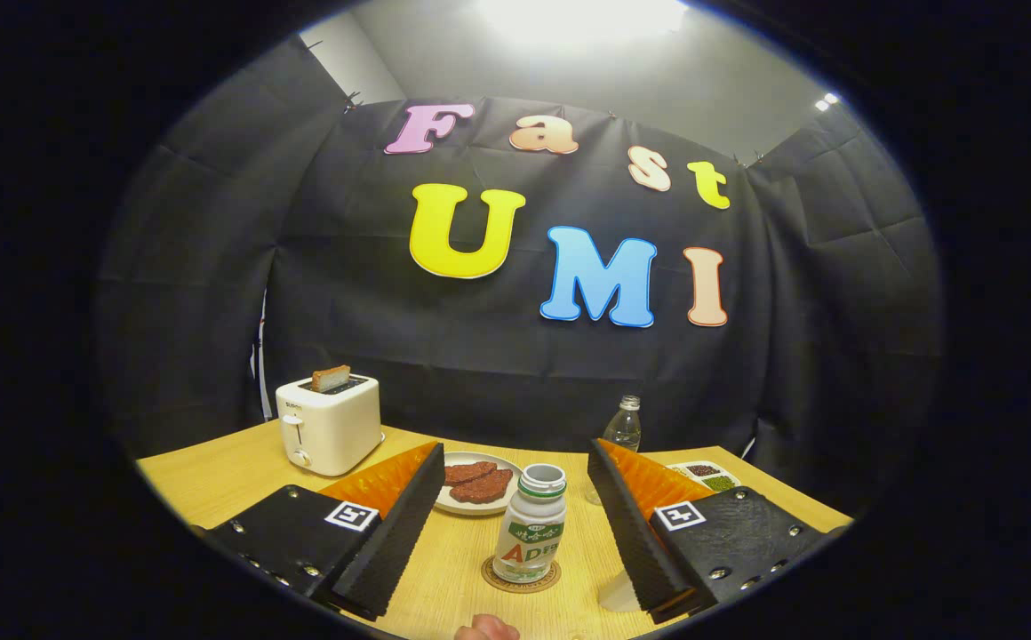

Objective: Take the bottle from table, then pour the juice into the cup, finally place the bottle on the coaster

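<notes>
Nearest to us, at the close edge of the surface, a fingertip of a person's hand peeks in just below the coaster. Our hand-held gripper stands wide open, empty, its two fingers spread to left and right with nothing pressed between them. Between those fingers, straight ahead and a little low, we see the bottle standing upright on the coaster, long axis vertical, cap off, mouth open at the top. It touches neither finger; the gap is about equal on both sides, so we judge a plain forward reach would bring the fingers around its body. A pale shape beside the right finger may be the cup, but we cannot tell for sure. Just beyond the bottle lies a plate with dark slices. Farther left stands a toaster with bread in its slot; farther right, a clear water bottle and a divided dish.
</notes>
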### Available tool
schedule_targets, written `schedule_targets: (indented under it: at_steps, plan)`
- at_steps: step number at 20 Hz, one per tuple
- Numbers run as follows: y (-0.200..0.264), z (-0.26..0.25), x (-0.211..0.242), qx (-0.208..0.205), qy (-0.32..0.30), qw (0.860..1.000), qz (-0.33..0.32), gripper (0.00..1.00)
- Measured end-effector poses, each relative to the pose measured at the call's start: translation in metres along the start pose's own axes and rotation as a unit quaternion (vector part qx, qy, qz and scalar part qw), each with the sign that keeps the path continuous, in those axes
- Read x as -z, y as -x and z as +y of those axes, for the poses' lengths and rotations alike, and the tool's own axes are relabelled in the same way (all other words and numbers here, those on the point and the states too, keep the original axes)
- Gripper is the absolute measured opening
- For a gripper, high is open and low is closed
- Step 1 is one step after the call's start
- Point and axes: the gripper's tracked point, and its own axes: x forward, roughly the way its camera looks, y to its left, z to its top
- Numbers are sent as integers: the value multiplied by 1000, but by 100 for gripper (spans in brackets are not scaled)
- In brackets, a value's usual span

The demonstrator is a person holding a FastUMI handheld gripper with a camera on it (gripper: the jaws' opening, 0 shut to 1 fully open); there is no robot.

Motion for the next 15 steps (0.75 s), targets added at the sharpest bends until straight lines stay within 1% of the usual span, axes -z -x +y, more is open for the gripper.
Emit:
schedule_targets:
  at_steps: [2, 4, 8, 11, 15]
  plan:
    - [11, -5, 4, -7, -4, 1000, 1, 97]
    - [20, -21, 7, -3, -5, 1000, 4, 97]
    - [30, -37, 4, -14, -28, 999, -7, 97]
    - [36, -59, 10, -3, -13, 1000, -1, 97]
    - [40, -97, 17, 18, -16, 1000, 2, 97]
